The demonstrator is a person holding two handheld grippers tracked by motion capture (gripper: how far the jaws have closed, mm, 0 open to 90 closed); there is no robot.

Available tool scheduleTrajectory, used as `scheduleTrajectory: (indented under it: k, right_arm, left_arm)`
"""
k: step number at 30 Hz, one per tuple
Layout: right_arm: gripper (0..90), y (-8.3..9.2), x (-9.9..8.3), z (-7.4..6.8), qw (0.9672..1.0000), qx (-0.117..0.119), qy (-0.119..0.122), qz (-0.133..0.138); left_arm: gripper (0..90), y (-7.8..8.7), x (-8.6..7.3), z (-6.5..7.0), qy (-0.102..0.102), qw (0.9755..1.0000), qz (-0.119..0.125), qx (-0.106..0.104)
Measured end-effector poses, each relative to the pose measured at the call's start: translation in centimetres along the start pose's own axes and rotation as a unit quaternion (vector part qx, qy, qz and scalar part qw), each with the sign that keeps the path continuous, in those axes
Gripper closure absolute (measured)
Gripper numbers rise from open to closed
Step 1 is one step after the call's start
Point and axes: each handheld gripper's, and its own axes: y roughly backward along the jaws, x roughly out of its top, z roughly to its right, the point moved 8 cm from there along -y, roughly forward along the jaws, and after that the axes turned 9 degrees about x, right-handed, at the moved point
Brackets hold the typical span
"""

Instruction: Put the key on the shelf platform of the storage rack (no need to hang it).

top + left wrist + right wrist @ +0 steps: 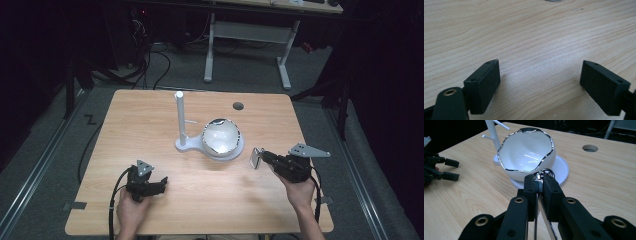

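Observation:
A white cup [221,136] with a wavy silver rim leans on a white saucer [239,150], joined to a white stand with an upright post [180,117]. My right gripper [262,156] is just right of the saucer, shut on a shiny metal utensil [255,158] that looks like a spoon. In the right gripper view the utensil [538,177] is pinched between the jaws of that gripper [539,181], close to the cup [526,152] and saucer [561,167]. My left gripper [162,182] rests open at the front left, with bare wood between its fingers [484,82].
The wooden table [150,115] has a round cable hole [238,106] behind the cup. The stand's post [491,132] carries thin side pegs. My left gripper [446,168] sits far off at the left of the right gripper view. Desk legs and cables lie on the floor beyond.

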Motion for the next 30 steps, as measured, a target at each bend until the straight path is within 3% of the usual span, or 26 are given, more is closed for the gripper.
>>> scheduleTrajectory:
  k: [30]
  right_arm:
    - [82.1,-3.1,3.8,-3.1,0.9984,0.049,0.028,0.008]
  left_arm:
    - [16.8,0.0,0.0,0.1,0.013,0.9999,0.000,0.007]
